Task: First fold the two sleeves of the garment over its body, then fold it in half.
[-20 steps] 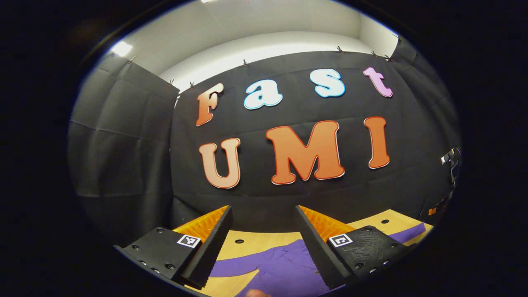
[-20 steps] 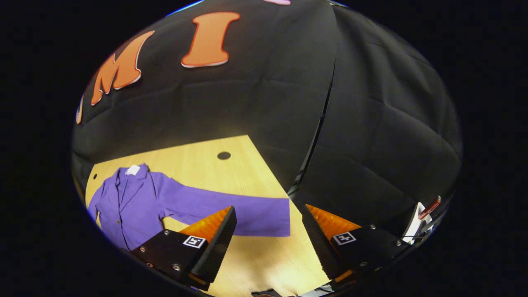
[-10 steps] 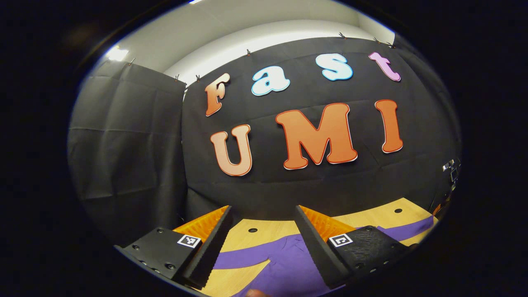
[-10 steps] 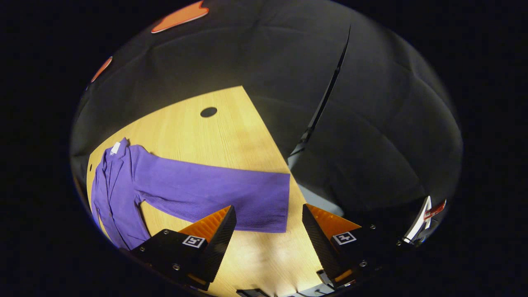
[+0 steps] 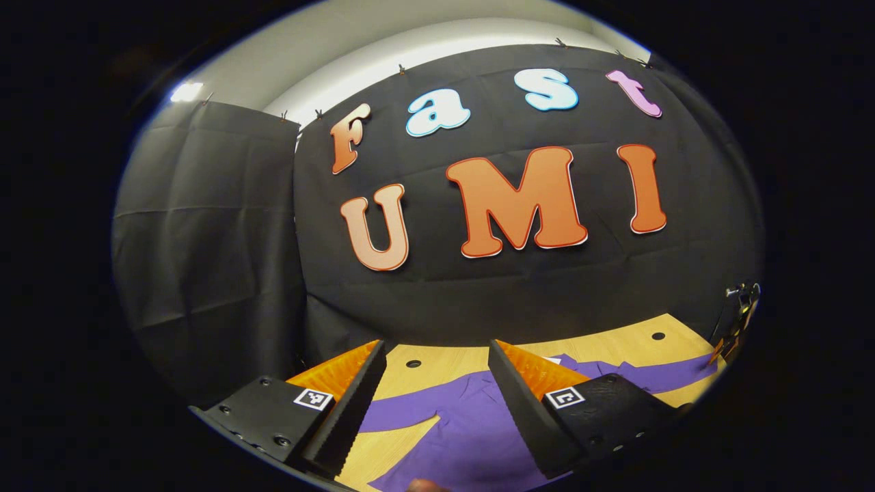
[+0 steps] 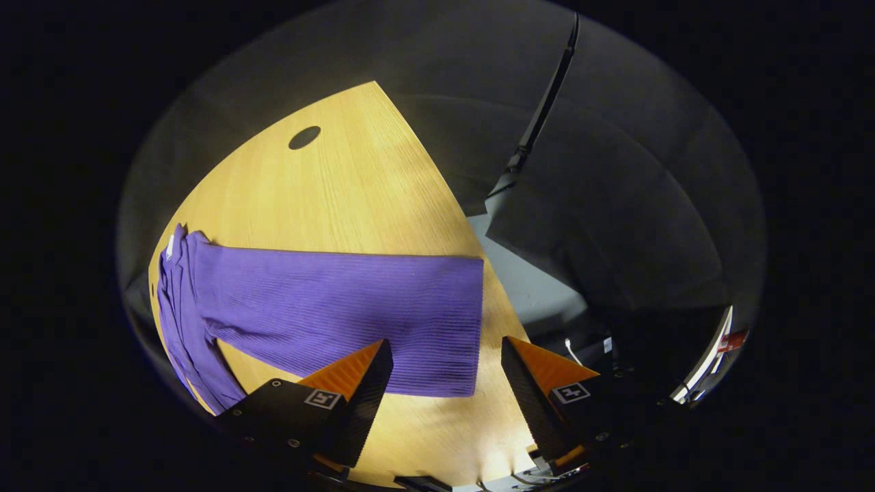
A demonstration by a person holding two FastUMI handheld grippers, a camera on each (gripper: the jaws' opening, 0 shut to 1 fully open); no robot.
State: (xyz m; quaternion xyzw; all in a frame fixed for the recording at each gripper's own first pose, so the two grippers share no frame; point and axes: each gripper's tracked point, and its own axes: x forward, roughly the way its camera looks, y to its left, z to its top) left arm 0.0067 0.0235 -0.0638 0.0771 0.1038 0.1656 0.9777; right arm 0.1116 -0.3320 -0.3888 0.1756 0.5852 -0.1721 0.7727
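Left gripper (image 5: 434,393) first, left gripper view: fingers wide apart, nothing btwn them, held above the table (image 5: 618,347) w/ the camera looking across at the booth wall. Purple garment (image 5: 472,427) lies flat on the wood under & beyond my fingers. One sleeve (image 5: 403,413) runs out toward the table's left side, just past my left finger; the other sleeve (image 5: 666,374) stretches toward the right edge, past my right finger. Small white tag (image 5: 552,358) peeks at the collar, right behind the right finger's tip. Two dark round holes in the tabletop near the far edge, one by each far corner. A fingertip (image 5: 424,486) shows at the very bottom.

Right gripper (image 6: 444,379), right gripper view: fingers also spread apart, gripping nothing, hovering over the near right corner of the table (image 6: 342,184). Same garment's right sleeve (image 6: 342,311) lies flat & straight across the wood, cuff end (image 6: 472,328) close to the table's right edge and sitting btwn my two fingers, slightly beyond the tips. Can't tell if the tips touch cloth; looks like they're above it. Body of the garment (image 6: 181,321) is bunched into the far left of the view. One dark hole (image 6: 304,137) in the tabletop near the far right corner. Sleeves aren't folded yet.
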